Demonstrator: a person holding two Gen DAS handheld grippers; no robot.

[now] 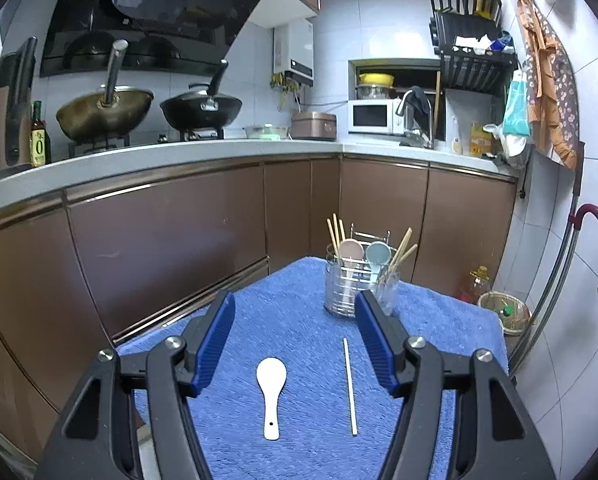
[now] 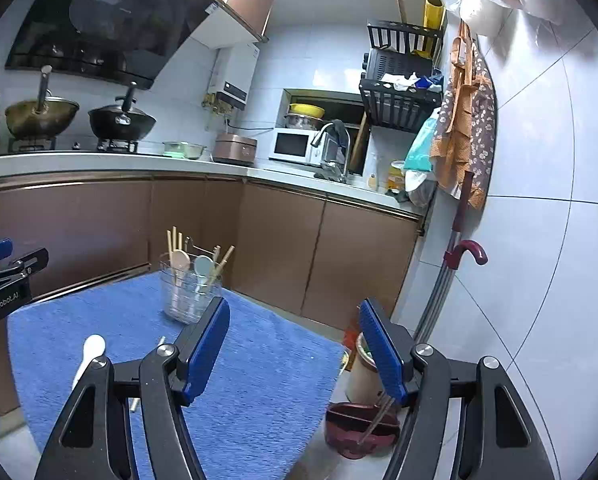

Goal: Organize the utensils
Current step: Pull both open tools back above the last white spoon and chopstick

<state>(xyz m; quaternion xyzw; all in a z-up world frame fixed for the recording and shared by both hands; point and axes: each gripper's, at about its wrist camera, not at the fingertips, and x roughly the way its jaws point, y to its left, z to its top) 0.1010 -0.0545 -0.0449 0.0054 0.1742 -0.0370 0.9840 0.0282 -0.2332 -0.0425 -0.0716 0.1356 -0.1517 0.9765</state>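
A white spoon [image 1: 271, 390] and a single wooden chopstick [image 1: 350, 386] lie side by side on the blue towel [image 1: 291, 320]. Behind them stand two clear cups [image 1: 345, 292] holding a pink spoon [image 1: 351, 249], a blue spoon [image 1: 378, 254] and several chopsticks. My left gripper [image 1: 295, 304] is open and empty, above the spoon and chopstick. My right gripper [image 2: 294, 312] is open and empty over the towel's right edge [image 2: 267, 360]. The white spoon [image 2: 91, 354] and the cups [image 2: 187, 292] show to its left; the chopstick is mostly hidden behind its left finger.
Brown kitchen cabinets [image 1: 179, 240] stand close behind the towel-covered table. Right of the table, on the floor, are a red dustpan [image 2: 359, 428], a bin [image 2: 361, 372], a basket [image 1: 505, 312] and an oil bottle [image 1: 477, 282]. A red-handled mop [image 2: 465, 256] leans on the tiled wall.
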